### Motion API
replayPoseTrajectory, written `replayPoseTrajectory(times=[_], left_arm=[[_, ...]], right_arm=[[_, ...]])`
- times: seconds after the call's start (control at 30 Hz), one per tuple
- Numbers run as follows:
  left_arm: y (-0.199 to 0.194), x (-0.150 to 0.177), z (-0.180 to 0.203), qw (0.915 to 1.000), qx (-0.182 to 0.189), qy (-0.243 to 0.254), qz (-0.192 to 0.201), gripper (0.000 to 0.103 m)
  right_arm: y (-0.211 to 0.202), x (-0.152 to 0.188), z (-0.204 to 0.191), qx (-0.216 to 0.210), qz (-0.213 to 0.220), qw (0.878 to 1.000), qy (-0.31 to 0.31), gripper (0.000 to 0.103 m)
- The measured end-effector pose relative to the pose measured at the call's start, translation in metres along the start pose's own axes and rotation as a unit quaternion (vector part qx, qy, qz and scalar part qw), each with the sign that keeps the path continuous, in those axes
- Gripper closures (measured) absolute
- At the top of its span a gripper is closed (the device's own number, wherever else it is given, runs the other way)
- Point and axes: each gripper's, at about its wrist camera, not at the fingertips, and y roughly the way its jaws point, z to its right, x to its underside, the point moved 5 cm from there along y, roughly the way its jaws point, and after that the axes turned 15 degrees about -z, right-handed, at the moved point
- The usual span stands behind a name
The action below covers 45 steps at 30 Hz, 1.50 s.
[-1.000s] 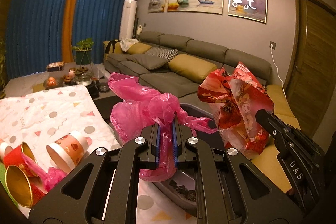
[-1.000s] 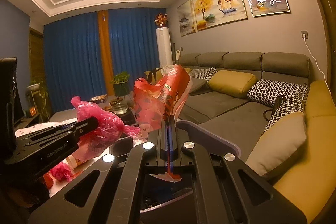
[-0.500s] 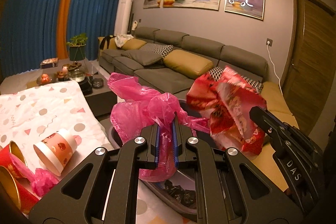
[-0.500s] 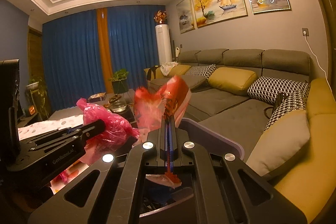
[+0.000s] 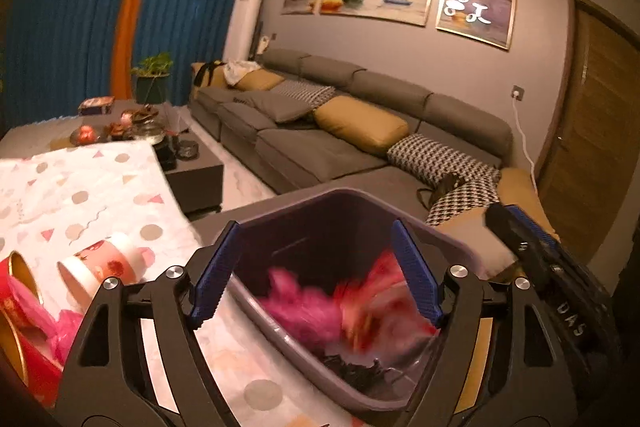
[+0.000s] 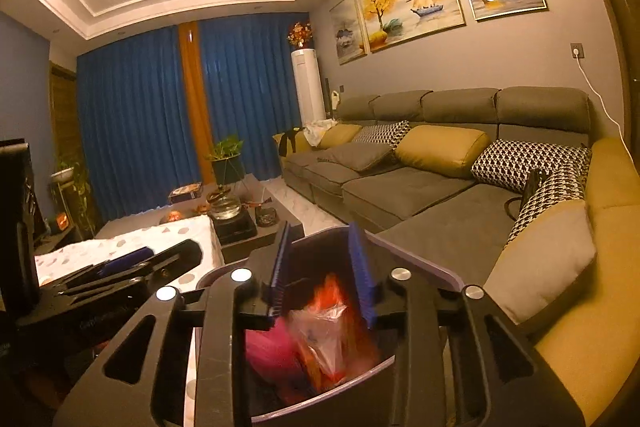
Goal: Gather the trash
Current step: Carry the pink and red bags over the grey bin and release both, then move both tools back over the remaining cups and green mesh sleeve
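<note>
Both grippers, left and right, hung spread and empty over the bin, with the cups lying nearer the left.

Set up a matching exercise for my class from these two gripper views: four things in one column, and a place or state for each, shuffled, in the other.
Things
1. left gripper
2. pink plastic bag
3. paper cup
4. houndstooth cushion

Places or states
A. lying on its side on the patterned tablecloth
B. on the grey sofa
C. open, holding nothing, above the bin
D. inside the bin, blurred, beside the red wrapper

Pairs: 1-C, 2-D, 3-A, 4-B
</note>
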Motion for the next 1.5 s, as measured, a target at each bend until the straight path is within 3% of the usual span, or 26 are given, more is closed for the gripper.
replayPoseTrajectory(times=[0.07,0.1,0.27,0.47,0.73,0.97,1.17,1.27,1.5], left_arm=[[-0.006,0.002,-0.007,0.9998,-0.015,-0.011,0.005,0.021],[-0.011,0.003,-0.009,0.9996,-0.023,-0.013,0.01,0.018],[-0.041,0.013,-0.027,0.9963,-0.07,-0.034,0.035,0.009],[-0.088,0.038,-0.047,0.9903,-0.117,-0.055,0.05,0.007],[-0.156,0.089,-0.095,0.9747,-0.188,-0.109,0.052,0.007],[-0.218,0.137,-0.156,0.9456,-0.278,-0.161,0.052,0.007],[-0.26,0.162,-0.197,0.9259,-0.31,-0.208,0.06,0.007],[-0.27,0.167,-0.208,0.9221,-0.316,-0.215,0.062,0.007],[-0.272,0.171,-0.22,0.9224,-0.314,-0.216,0.064,0.007]], right_arm=[[-0.004,-0.002,0.0,0.0,0.004,1.0,0.001,0.065],[-0.008,-0.002,0.0,0.001,0.008,1.0,0.0,0.056],[-0.028,0.001,-0.004,-0.001,0.027,1.0,0.002,0.035],[-0.048,0.01,-0.023,-0.021,0.035,0.999,-0.005,0.021],[-0.065,0.031,-0.066,-0.064,0.016,0.997,-0.041,0.017],[-0.063,0.055,-0.119,-0.112,-0.014,0.991,-0.07,0.017],[-0.057,0.077,-0.177,-0.154,-0.04,0.981,-0.112,0.017],[-0.048,0.087,-0.202,-0.17,-0.057,0.975,-0.132,0.017],[-0.019,0.104,-0.244,-0.178,-0.095,0.966,-0.162,0.017]])
